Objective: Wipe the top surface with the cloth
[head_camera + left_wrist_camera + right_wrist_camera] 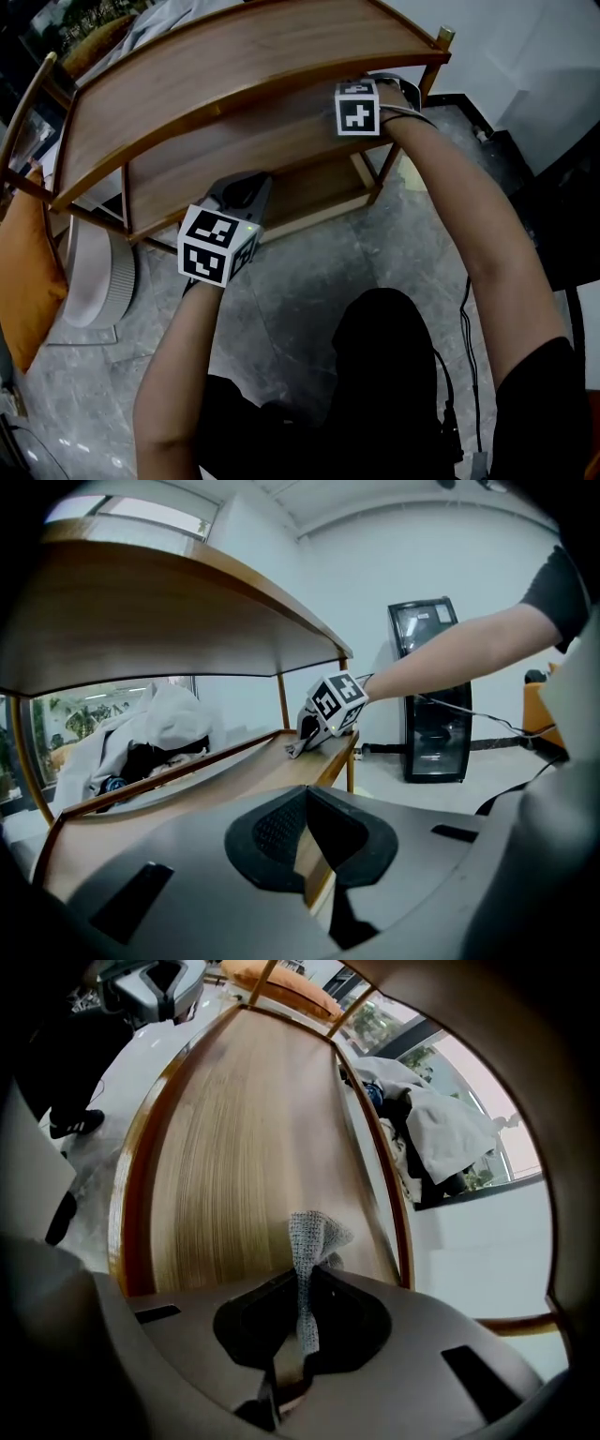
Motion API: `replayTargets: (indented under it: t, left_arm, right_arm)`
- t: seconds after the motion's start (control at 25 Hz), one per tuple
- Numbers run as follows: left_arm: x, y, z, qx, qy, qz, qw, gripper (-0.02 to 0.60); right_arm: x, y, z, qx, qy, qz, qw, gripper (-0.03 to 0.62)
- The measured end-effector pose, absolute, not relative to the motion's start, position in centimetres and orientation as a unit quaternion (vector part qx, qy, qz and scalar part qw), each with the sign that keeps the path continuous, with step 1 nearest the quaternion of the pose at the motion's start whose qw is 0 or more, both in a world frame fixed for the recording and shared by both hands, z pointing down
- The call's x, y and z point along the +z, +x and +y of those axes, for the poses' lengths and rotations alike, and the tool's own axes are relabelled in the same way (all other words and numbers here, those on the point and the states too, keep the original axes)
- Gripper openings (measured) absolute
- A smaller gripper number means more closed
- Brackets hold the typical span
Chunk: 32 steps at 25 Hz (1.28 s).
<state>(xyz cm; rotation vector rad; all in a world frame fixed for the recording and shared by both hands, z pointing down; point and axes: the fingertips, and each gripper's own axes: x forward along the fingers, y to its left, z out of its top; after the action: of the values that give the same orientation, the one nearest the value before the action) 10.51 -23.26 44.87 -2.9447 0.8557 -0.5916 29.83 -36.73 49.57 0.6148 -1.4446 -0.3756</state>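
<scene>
Right gripper (302, 1283): closed on the thin grey knitted cloth (309, 1237), held over the curved wooden shelf (234, 1147).
Left gripper (306, 799): jaws drawn together, nothing held.

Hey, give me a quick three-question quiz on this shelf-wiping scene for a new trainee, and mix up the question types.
1. Multiple choice: which tongs grip the grey cloth? A) left tongs B) right tongs C) neither
2. True or false: the grey cloth is pressed onto the upper face of the top shelf.
3. Fill in: both tongs are at the ___ shelf, under the top shelf.

Key
1. B: the cloth stands pinched between the right tongs.
2. False: it is over the middle shelf, under the top one.
3. middle
</scene>
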Motion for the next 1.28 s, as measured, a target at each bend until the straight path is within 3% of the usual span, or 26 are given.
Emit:
replayTargets:
  t: [0.28,0.36,0.56,0.76,1.0,1.28]
  left_arm:
    - [44.9,9.3,-23.4,-0.191,-0.942,0.275,0.008,0.012]
    - [44.8,7.9,-23.4,-0.186,-0.942,0.279,0.0,0.012]
    - [45.5,0.7,-23.5,-0.171,-0.929,0.328,-0.028,0.012]
    - [46.1,-6.2,-23.5,-0.182,-0.911,0.369,-0.031,0.012]
    - [45.1,-12.7,-23.4,-0.162,-0.89,0.425,-0.033,0.012]
    - [44.2,-15.0,-23.1,-0.149,-0.885,0.44,-0.02,0.012]
  right_arm:
    - [49.4,32.5,-36.5,-0.144,0.292,-0.618,0.716,0.034]
    - [49.0,31.1,-36.7,-0.165,0.3,-0.633,0.694,0.034]
    - [47.7,15.5,-36.9,-0.308,0.231,-0.743,0.547,0.034]
    - [47.2,0.3,-37.2,-0.346,0.181,-0.81,0.438,0.035]
    - [49.1,-13.1,-36.7,-0.395,0.111,-0.816,0.408,0.035]
    - [49.0,-18.1,-39.5,-0.404,0.115,-0.804,0.421,0.034]
